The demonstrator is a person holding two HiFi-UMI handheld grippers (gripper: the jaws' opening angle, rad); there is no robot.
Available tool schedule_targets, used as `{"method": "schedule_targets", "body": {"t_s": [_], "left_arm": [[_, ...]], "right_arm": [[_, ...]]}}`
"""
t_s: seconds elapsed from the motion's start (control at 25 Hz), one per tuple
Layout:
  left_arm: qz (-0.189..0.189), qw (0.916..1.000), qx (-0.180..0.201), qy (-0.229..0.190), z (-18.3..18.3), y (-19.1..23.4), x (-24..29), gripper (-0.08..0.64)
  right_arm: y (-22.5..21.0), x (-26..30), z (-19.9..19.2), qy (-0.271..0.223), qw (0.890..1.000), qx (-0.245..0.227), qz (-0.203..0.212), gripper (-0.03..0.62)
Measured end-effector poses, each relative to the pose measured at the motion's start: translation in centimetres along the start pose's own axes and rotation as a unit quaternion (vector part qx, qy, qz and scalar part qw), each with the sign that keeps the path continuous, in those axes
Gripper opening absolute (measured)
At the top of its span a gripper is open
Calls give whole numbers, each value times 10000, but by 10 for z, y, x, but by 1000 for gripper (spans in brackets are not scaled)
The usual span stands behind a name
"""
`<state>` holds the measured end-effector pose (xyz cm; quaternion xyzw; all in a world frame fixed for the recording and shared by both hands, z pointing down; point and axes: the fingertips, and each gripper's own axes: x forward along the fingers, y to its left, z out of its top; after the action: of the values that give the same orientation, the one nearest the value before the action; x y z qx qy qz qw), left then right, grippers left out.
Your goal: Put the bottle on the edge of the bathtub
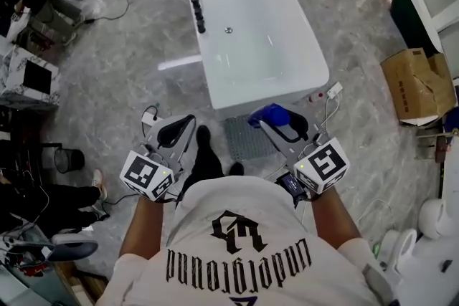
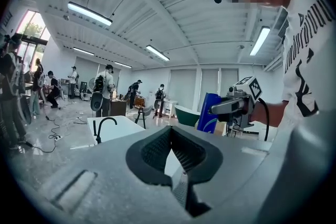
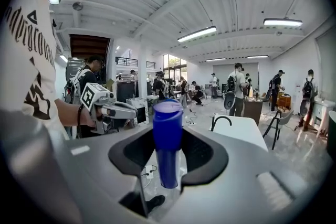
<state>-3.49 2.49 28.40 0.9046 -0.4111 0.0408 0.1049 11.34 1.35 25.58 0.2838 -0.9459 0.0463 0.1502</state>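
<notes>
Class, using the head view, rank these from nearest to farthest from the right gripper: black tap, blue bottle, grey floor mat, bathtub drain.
1. blue bottle, held between the jaws of the right gripper.
2. grey floor mat, on the floor just left of it.
3. bathtub drain, farther ahead.
4. black tap, farthest, upper left.
</notes>
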Motion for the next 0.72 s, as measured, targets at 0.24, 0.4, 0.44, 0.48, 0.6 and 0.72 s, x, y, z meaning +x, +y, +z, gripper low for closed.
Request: {"method": "schedule_targets", "body": {"t_s": [0.24, 0.4, 0.44, 0.48, 0.6, 0.72], "left_arm": [[-64, 9997, -101, 200, -1, 54, 35, 8], [-160, 9990, -142, 383, -9, 92, 58, 8], [-191, 9988, -166, 427, -10, 100, 63, 8], [-221, 9985, -185, 467, -10, 109, 68, 8], [-299, 9975, -241, 600, -13, 139, 82, 8], [-378, 9961, -334, 717, -26, 165, 93, 8]], "right_arm": [[-35, 54, -12, 338, 9994, 39, -113, 153], [-57, 97, -22, 456, 9987, 204, -60, 153], [-61, 108, -24, 486, 9985, 265, -53, 153], [-66, 119, -27, 514, 9981, 333, -48, 153], [-81, 157, -36, 614, 9968, 504, -17, 153], [-90, 190, -52, 741, 9955, 595, -18, 153]]}}
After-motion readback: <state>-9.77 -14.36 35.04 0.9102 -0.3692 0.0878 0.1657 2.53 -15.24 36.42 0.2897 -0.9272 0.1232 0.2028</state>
